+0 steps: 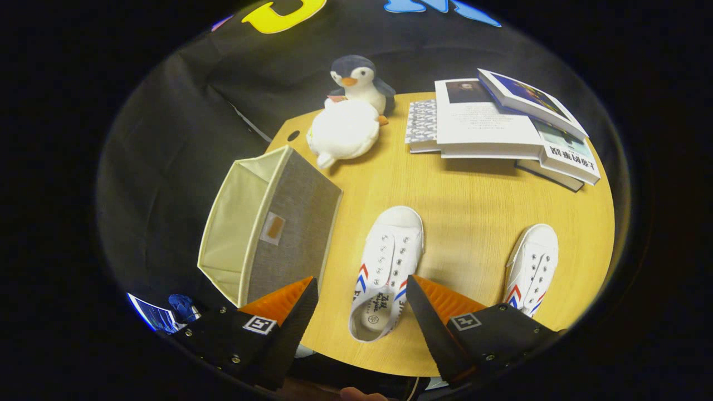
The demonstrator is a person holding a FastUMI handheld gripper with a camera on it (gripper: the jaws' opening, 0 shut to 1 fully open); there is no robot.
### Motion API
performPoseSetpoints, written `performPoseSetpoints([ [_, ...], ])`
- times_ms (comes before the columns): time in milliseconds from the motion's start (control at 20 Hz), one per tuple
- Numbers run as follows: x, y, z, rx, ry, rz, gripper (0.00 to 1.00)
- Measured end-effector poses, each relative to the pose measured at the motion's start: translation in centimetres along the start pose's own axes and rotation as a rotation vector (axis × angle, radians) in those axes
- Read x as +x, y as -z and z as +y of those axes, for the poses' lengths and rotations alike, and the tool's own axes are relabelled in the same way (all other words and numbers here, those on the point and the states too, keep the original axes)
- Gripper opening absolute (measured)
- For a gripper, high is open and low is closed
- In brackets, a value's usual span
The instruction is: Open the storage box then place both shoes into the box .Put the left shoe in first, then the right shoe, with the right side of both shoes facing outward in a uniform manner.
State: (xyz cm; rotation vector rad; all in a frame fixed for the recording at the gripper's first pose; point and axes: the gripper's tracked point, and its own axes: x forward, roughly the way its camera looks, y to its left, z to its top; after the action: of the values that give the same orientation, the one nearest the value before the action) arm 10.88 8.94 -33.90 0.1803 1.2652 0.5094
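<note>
A grey fabric storage box [278,223] with a cream lining stands at the table's left edge, its top open and nothing visible inside. A white canvas shoe [385,262] with red and blue stripes lies on the table, toe pointing away, its heel opening between my fingers. A second matching white shoe [532,264] lies to the right, its heel hidden behind my right finger. My gripper [362,287] is open, hovering above the nearer shoe's heel without touching it.
On the wooden table [462,206], a white plush toy [342,131] and a penguin plush [356,78] sit beyond the box. A stack of books [501,125] lies at the far right. A fingertip [362,395] shows below the gripper.
</note>
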Motion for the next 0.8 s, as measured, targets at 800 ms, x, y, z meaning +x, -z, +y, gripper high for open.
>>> performPoseSetpoints([
  [800,8.7,4.8,-4.7,-0.166,0.171,0.273,0.80],
])
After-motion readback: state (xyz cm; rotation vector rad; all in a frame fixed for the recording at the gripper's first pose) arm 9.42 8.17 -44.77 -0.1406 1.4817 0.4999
